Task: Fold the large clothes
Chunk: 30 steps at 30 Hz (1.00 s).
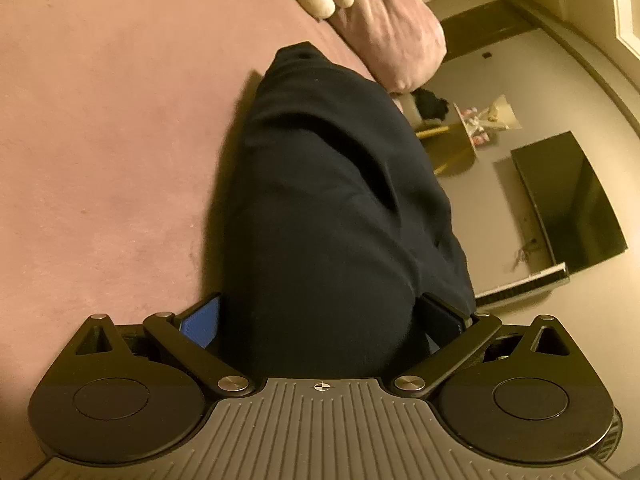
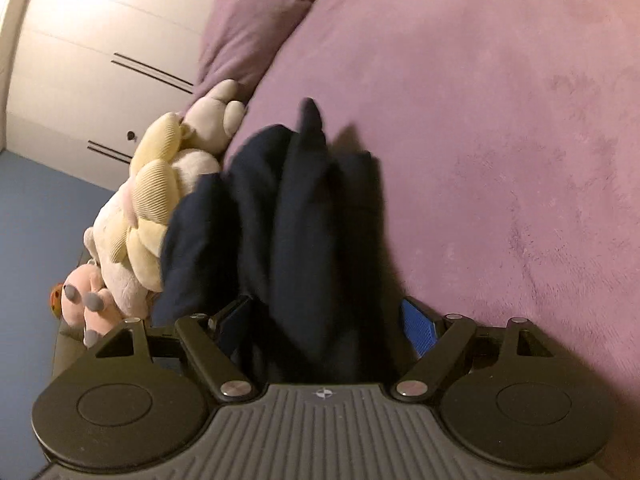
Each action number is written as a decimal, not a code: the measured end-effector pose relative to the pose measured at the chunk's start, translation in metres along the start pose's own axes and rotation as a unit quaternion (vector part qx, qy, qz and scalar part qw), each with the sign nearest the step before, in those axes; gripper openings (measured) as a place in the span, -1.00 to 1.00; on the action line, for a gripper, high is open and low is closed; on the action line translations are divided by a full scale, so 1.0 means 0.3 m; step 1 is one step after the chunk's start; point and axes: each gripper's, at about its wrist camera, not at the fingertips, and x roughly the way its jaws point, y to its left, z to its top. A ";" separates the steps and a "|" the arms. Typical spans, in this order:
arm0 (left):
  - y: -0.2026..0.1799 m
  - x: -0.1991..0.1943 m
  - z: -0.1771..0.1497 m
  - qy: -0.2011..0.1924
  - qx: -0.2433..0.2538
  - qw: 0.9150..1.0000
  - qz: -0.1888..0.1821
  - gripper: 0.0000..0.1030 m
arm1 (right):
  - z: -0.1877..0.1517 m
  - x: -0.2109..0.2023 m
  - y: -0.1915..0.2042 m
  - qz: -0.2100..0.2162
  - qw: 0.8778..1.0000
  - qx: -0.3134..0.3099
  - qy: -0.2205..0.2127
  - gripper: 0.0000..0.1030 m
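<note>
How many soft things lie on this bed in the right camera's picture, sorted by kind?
dark navy garment: 1
purple pillow: 1
plush toys: 2 that I can tell apart, the cream-and-yellow plush and the pink plush
Total: 4

Both grippers, left gripper (image 1: pixel 320 322) and right gripper (image 2: pixel 326 322), angle downward with fingers spread wide
</note>
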 end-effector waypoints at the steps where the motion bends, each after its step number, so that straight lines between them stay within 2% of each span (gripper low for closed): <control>1: -0.001 0.006 -0.002 -0.001 0.002 1.000 0.000 1.00 | 0.000 0.013 -0.002 0.004 1.000 -0.001 -0.004 0.58; 3: -0.006 0.017 -0.001 -0.004 0.013 1.000 0.004 0.90 | 0.000 0.041 0.014 0.010 1.000 -0.011 -0.008 0.43; 4: -0.014 0.019 -0.004 -0.005 0.020 1.000 0.009 0.86 | -0.004 0.058 0.020 0.012 1.000 -0.016 -0.006 0.23; 6: -0.030 0.017 -0.001 -0.009 0.025 1.000 0.012 0.63 | -0.006 0.104 0.025 0.017 1.000 -0.007 0.002 0.18; 8: -0.047 0.004 0.008 -0.012 0.036 0.999 0.010 0.47 | -0.005 0.141 0.045 0.013 1.000 -0.014 0.006 -0.02; 10: -0.062 -0.010 0.023 -0.017 0.034 0.999 0.006 0.40 | -0.011 0.155 0.075 0.022 1.000 -0.017 0.010 -0.07; 16: -0.060 -0.126 0.118 -0.069 0.046 0.996 0.030 0.38 | -0.014 0.216 0.216 0.026 0.998 -0.054 0.010 -0.12; 19: -0.021 -0.195 0.172 -0.085 0.054 0.992 0.073 0.44 | -0.017 0.312 0.280 0.040 0.997 -0.056 0.027 -0.12; 22: 0.036 -0.214 0.192 -0.077 0.036 0.988 0.125 0.52 | -0.053 0.429 0.337 0.043 0.996 -0.063 0.053 -0.07; 25: 0.020 -0.253 0.164 -0.094 0.047 0.986 0.128 0.57 | -0.109 0.484 0.387 0.003 0.995 -0.093 0.037 0.31; 27: -0.030 -0.286 0.125 -0.111 0.083 0.980 0.146 0.58 | -0.133 0.461 0.413 -0.029 0.993 -0.114 0.023 0.34; 30: -0.107 -0.329 0.037 -0.138 0.127 0.971 0.148 0.62 | -0.162 0.356 0.470 -0.092 0.983 -0.155 -0.021 0.34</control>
